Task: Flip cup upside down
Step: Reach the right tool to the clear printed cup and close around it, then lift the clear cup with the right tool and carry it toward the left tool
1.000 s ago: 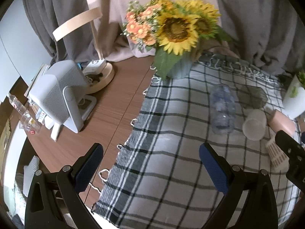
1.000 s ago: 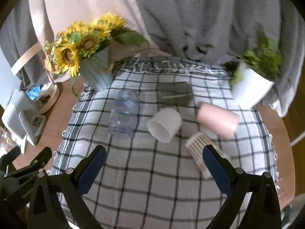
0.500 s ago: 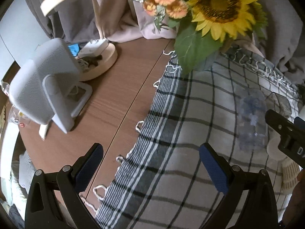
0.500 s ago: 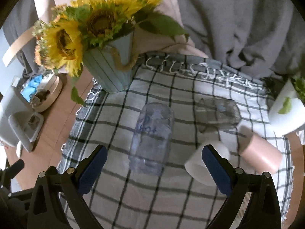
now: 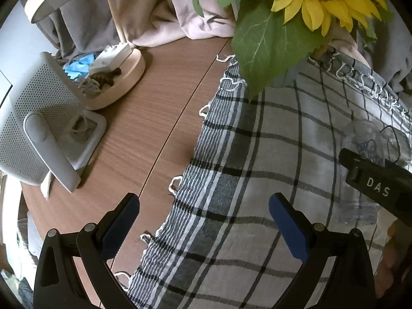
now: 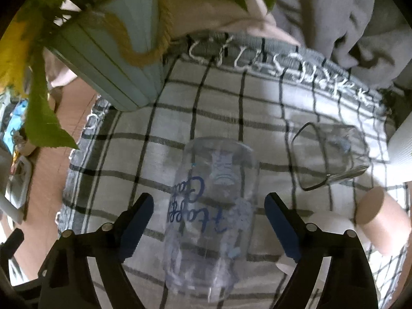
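Observation:
A clear plastic cup (image 6: pixel 211 206) with blue writing lies on its side on the checked cloth (image 6: pixel 144 154). My right gripper (image 6: pixel 208 216) is open, its blue pads on either side of the cup without touching it. In the left wrist view the same cup (image 5: pixel 360 154) shows at the right edge, partly hidden behind the right gripper's black body. My left gripper (image 5: pixel 203 221) is open and empty over the cloth's left fringe.
A second clear cup (image 6: pixel 329 159), a white cup (image 6: pixel 332 224) and a pink cup (image 6: pixel 381 219) lie on their sides to the right. A pale blue sunflower vase (image 6: pixel 113 59) stands at the back left. A grey fan (image 5: pixel 38 128) and a lamp base (image 5: pixel 118 77) stand on the wooden table.
Both grippers have moved forward and down. The right gripper has closed in on the clear cup, which now lies between its open fingers. The left has drifted toward the cloth's left edge.

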`<act>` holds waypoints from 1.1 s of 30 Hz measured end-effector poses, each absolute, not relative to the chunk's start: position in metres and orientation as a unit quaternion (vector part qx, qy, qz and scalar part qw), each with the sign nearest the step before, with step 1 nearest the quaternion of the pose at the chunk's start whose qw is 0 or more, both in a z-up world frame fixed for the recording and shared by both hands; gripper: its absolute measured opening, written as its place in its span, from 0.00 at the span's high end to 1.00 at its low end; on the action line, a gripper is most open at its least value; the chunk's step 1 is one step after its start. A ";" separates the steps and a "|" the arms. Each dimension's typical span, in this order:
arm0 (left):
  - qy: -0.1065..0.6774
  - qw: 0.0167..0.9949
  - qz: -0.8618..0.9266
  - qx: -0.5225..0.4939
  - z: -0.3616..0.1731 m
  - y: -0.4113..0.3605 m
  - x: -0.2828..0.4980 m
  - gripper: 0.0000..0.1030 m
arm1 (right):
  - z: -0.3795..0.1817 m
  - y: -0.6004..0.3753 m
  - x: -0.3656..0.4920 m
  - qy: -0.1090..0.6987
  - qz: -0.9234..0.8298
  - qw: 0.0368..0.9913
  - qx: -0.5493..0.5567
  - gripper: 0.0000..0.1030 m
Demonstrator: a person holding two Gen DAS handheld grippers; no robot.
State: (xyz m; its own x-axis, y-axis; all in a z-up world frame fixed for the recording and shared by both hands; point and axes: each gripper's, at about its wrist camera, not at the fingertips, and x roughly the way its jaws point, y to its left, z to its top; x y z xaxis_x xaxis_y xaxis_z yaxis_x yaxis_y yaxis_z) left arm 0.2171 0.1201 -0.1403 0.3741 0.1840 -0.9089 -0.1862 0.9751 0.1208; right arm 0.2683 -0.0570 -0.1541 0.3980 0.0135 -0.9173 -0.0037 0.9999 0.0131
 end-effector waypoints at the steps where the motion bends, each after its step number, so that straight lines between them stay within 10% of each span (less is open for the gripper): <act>1: 0.548 0.829 0.112 0.000 -0.141 0.119 0.218 0.00 | -0.157 -0.057 0.270 0.551 0.002 0.834 0.003 0.19; 33: 0.538 0.840 0.056 0.023 -0.104 0.107 0.147 0.00 | -0.088 -0.084 0.154 0.528 -0.020 0.843 0.102 0.29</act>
State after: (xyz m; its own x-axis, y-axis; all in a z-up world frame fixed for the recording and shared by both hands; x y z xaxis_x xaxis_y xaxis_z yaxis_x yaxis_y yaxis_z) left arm 0.1472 0.1070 -0.1044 0.4137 0.1199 -0.9025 -0.0698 0.9925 0.0999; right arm 0.1539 -0.0842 -0.0877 0.4417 0.0739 -0.8941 0.1412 0.9784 0.1507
